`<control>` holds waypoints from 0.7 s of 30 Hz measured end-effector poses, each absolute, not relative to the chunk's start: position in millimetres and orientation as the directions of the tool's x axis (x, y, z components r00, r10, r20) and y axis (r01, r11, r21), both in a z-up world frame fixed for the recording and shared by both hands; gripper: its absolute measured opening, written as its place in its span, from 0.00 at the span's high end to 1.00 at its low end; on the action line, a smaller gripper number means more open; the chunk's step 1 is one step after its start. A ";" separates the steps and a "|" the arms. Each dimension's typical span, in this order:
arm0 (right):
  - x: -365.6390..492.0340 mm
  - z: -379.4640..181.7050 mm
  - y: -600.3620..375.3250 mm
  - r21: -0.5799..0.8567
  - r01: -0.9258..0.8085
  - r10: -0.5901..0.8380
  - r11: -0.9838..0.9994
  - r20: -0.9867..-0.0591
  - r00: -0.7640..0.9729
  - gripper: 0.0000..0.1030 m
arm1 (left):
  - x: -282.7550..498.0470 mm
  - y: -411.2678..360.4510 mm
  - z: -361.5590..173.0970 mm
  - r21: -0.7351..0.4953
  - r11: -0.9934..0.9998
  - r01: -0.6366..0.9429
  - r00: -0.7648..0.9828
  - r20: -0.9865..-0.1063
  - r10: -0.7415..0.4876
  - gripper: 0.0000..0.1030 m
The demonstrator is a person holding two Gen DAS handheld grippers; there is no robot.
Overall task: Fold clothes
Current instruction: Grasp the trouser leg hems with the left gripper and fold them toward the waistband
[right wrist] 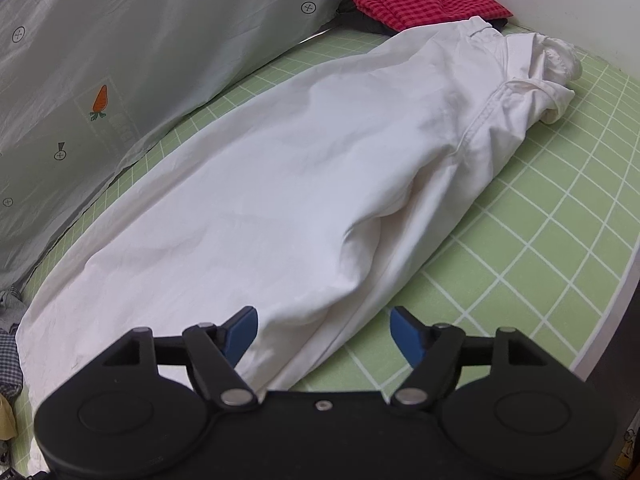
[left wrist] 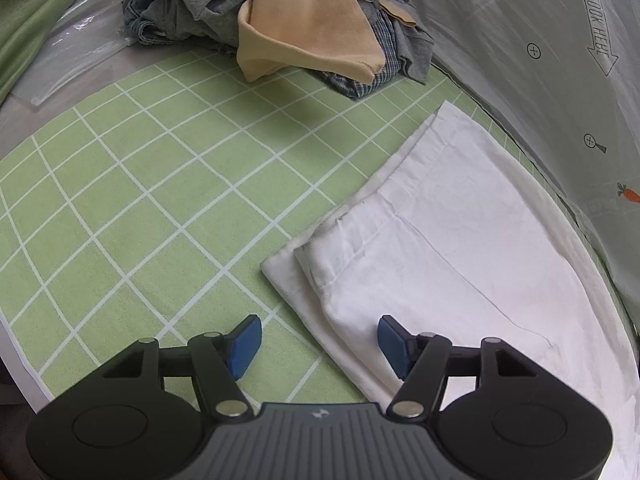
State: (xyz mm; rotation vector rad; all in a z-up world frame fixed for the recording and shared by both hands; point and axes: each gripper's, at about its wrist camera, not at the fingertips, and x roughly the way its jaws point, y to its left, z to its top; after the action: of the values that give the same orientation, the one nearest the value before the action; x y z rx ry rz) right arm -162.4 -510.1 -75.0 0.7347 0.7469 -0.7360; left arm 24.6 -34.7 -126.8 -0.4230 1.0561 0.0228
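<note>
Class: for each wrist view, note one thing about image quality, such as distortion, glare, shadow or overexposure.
Left wrist view: fisheye bends the green grid mat lines into curves; the white trousers look washed out, and the clothes pile casts a soft shadow. Right wrist view: dark vignetted corners, trouser folds softly shaded, no harsh glare.

We see a green mat (left wrist: 140,184) with a white grid carrying everything: white trousers (right wrist: 304,184) laid flat along its far side, a heap of unfolded clothes (left wrist: 280,20) at one end, and a folded red checked garment (right wrist: 428,2) at the other.
</note>
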 end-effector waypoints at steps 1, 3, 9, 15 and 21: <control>-164.3 -74.0 -510.6 0.313 0.793 -0.318 0.522 -0.791 0.522 0.27 | 25.6 -35.6 -126.6 -0.321 0.922 -0.216 0.498 -0.848 -0.179 0.35; -167.5 -73.5 -511.1 0.314 0.800 -0.327 0.511 -0.790 0.519 0.26 | 27.3 -37.5 -126.4 -0.310 0.927 -0.210 0.498 -0.850 -0.172 0.35; -172.1 -77.9 -512.2 0.311 0.814 -0.323 0.492 -0.802 0.502 0.26 | 29.9 -45.1 -127.4 -0.290 0.938 -0.191 0.516 -0.842 -0.156 0.38; -178.4 -75.9 -516.6 0.303 0.818 -0.335 0.489 -0.800 0.497 0.26 | 35.4 -43.8 -127.3 -0.294 0.927 -0.233 0.530 -0.838 -0.132 0.58; -187.8 -76.6 -535.7 0.318 0.832 -0.341 0.455 -0.801 0.492 0.26 | 43.1 -48.7 -119.2 -0.285 0.932 -0.224 0.536 -0.835 -0.126 0.93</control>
State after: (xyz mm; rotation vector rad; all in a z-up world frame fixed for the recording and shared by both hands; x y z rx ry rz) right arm -187.8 -535.7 -76.6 0.7855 0.7281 -0.8079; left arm 43.1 -48.7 -119.2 -0.3823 1.0102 0.0596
